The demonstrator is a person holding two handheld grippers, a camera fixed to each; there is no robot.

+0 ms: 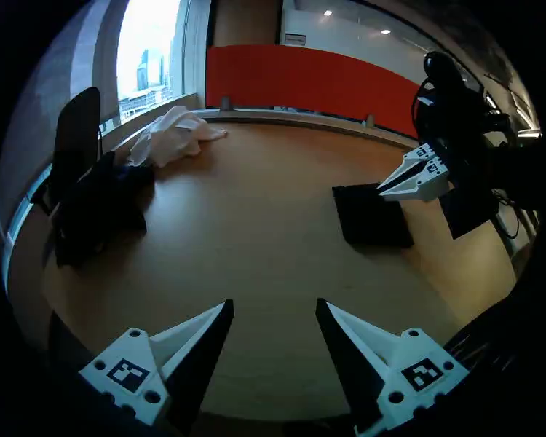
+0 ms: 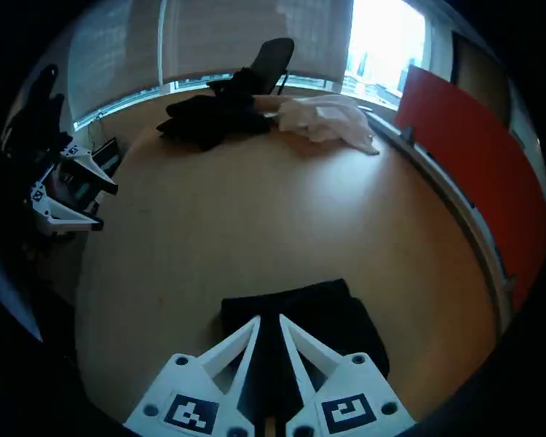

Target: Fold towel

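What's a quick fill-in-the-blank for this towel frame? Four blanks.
1. The right gripper is over a folded ___ towel.
2. The crumpled cloth by the window is ___.
3. The partition beyond the table is ___.
4. The left gripper is ___ (open or shut).
Missing words: black; white; red; open.

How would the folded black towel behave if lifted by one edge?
The folded black towel lies flat with soft edges, so it would likely droop and unfold. Pushed across the smooth wooden table, it probably slides or bunches rather than rolling.
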